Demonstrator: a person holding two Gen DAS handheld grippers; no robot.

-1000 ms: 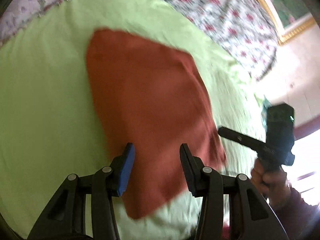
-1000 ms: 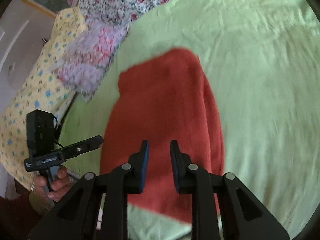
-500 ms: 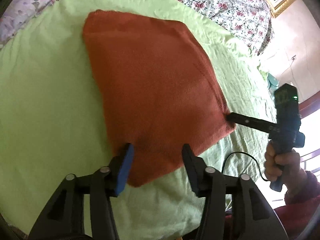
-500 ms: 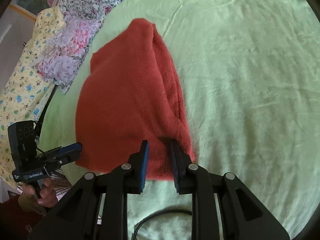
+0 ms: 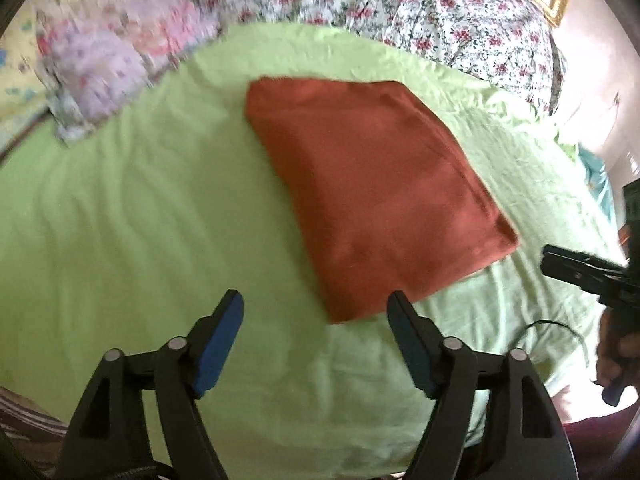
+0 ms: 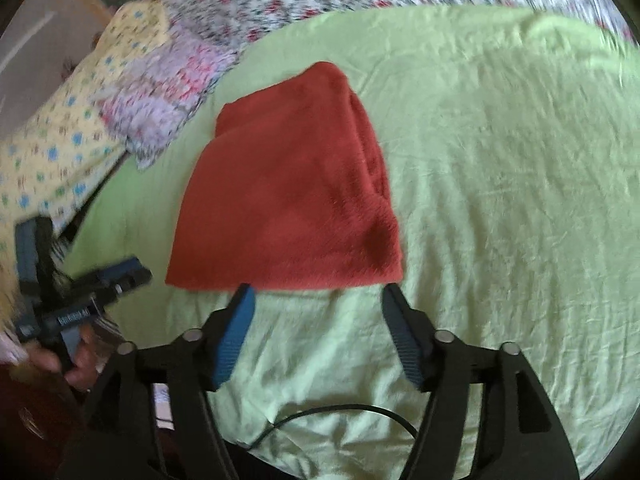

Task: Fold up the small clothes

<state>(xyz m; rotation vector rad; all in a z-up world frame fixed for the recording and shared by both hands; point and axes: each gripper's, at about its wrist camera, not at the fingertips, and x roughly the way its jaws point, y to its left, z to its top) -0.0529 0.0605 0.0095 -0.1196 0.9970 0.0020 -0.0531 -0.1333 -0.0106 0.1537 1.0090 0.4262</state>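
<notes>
Both tongs have let go and drawn back: the left gripper (image 5: 316,304) and right gripper (image 6: 318,294) are spreading wider with nothing between them. The folded red garment (image 5: 372,200) now lies flat on the green sheet (image 5: 140,220), just ahead of their tips instead of between them.

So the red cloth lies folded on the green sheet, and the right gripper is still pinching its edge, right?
Not pinching. The right wrist view shows the right gripper opening, nothing between its fingers, just short of the red cloth. The cloth does lie folded on the green sheet.
</notes>
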